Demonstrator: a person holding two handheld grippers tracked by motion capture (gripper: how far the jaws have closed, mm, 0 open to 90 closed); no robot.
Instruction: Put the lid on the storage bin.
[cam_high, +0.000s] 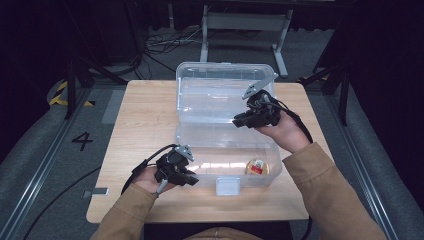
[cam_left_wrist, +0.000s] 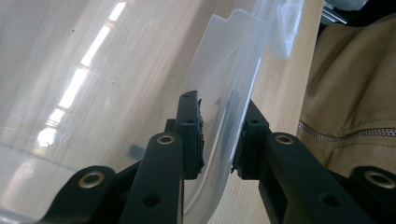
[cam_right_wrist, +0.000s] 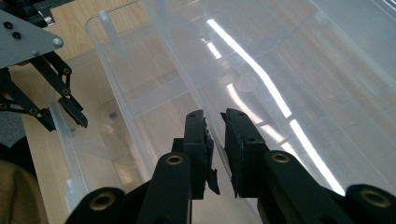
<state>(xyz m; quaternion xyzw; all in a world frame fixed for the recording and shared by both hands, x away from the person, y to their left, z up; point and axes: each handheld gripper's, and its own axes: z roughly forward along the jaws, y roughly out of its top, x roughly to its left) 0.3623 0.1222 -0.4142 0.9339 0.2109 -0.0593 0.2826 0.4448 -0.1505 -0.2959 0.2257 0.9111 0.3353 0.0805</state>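
A clear plastic box (cam_high: 200, 137) stands on the wooden table (cam_high: 145, 115) with its lid (cam_high: 215, 87) swung up and back. My left gripper (cam_high: 192, 179) is at the box's near left corner. In the left gripper view the jaws (cam_left_wrist: 217, 116) hold the box's clear side wall (cam_left_wrist: 224, 70) between the pads. My right gripper (cam_high: 237, 121) sits at the lid's right part; its narrow jaws (cam_right_wrist: 215, 126) pinch a clear edge of the lid (cam_right_wrist: 280, 70). A small round yellow and red item (cam_high: 256, 167) lies inside the box at the near right.
A white latch (cam_high: 227, 186) hangs on the box's front wall. The table's front edge is just behind my forearms, and a metal frame (cam_high: 245, 22) with cables stands on the floor beyond the table. The right gripper view shows the left gripper (cam_right_wrist: 70, 112) on the box wall.
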